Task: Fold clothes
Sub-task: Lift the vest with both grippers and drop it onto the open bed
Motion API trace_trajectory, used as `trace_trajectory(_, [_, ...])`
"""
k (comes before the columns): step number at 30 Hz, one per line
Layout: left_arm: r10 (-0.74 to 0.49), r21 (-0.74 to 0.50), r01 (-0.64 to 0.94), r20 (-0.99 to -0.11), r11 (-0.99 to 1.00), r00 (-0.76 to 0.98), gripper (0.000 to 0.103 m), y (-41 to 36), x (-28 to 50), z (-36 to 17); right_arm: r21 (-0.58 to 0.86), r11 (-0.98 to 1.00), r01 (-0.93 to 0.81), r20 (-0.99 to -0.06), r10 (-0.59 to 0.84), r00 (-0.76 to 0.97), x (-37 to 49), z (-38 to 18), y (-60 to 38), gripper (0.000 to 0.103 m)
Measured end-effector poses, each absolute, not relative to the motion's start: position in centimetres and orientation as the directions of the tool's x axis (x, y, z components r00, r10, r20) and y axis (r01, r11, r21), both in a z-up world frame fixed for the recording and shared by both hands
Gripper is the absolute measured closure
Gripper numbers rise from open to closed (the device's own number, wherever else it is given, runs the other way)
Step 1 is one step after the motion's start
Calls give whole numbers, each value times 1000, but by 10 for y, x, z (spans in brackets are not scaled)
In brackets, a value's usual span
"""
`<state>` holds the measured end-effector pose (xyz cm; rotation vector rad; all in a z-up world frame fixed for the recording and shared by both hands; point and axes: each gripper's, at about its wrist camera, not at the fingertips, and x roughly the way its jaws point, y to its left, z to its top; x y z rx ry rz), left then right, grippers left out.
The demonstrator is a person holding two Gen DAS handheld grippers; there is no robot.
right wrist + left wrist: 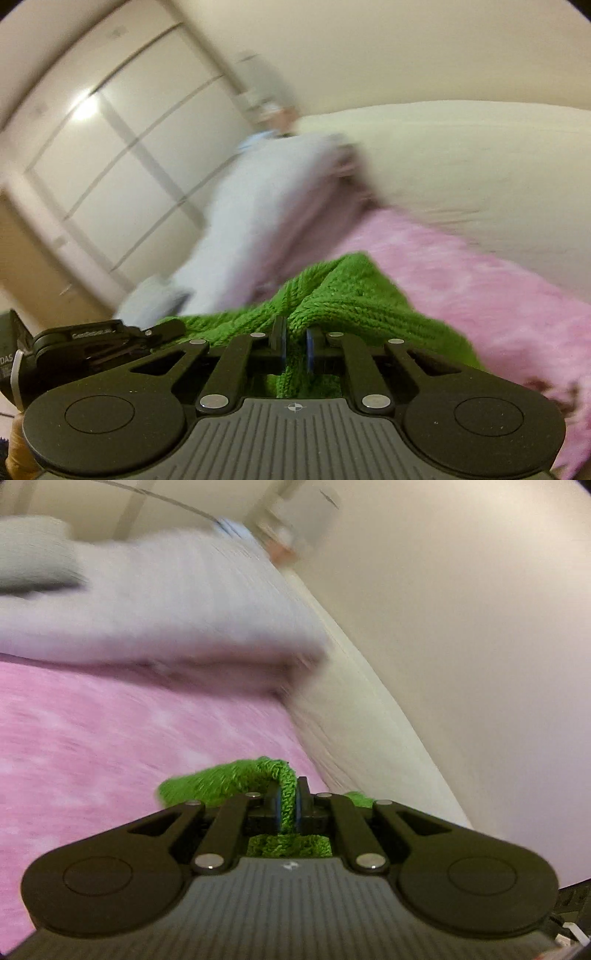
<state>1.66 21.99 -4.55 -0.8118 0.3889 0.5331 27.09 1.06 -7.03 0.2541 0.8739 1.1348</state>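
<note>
Two views, both motion-blurred. Pink fuzzy bed cover spreads ahead of and under both grippers. Pale lilac folded blanket lies well ahead on it, beyond the fingertips. Bright green knitted garment is bunched just ahead of the right gripper over the pink cover; a fold of it is clenched between that gripper's fingers. Left gripper is clamped tight on a narrow edge of the same green knit, the rest trailing to its left.
</note>
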Motion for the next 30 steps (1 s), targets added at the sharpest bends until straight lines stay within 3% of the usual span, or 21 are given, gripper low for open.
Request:
trace_trajectory(11, [687, -505, -793, -442, 341, 577, 99, 243, -314, 31, 630, 23, -776, -339, 908, -248, 37, -11, 150, 94])
trace_trajectory(14, [751, -491, -843, -465, 221, 468, 97, 248, -388, 27, 614, -52, -788, -380, 855, -352, -34, -5, 186, 93])
trace_trajectory(16, [717, -440, -890, -581, 120, 385, 92, 255, -430, 7, 572, -72, -817, -500, 759, -417, -78, -12, 211, 85])
trace_trajectory(17, [699, -418, -907, -630, 62, 338, 92, 252, -450, -7, 542, -76, -837, -565, 704, -431, -100, -20, 219, 70])
trace_trajectory(19, [650, -363, -930, -720, -54, 243, 92, 247, -489, -37, 498, -95, -862, -647, 622, -442, -136, -39, 220, 53])
trace_trajectory(23, [508, -309, -924, -847, -227, 159, 92, 214, -553, -91, 489, -89, -868, -742, 481, -467, -182, -77, 202, 52])
trace_trajectory(30, [429, -314, -906, -886, -282, 174, 92, 150, -588, -125, 436, -95, -895, -813, 385, -437, -222, -97, 173, 52])
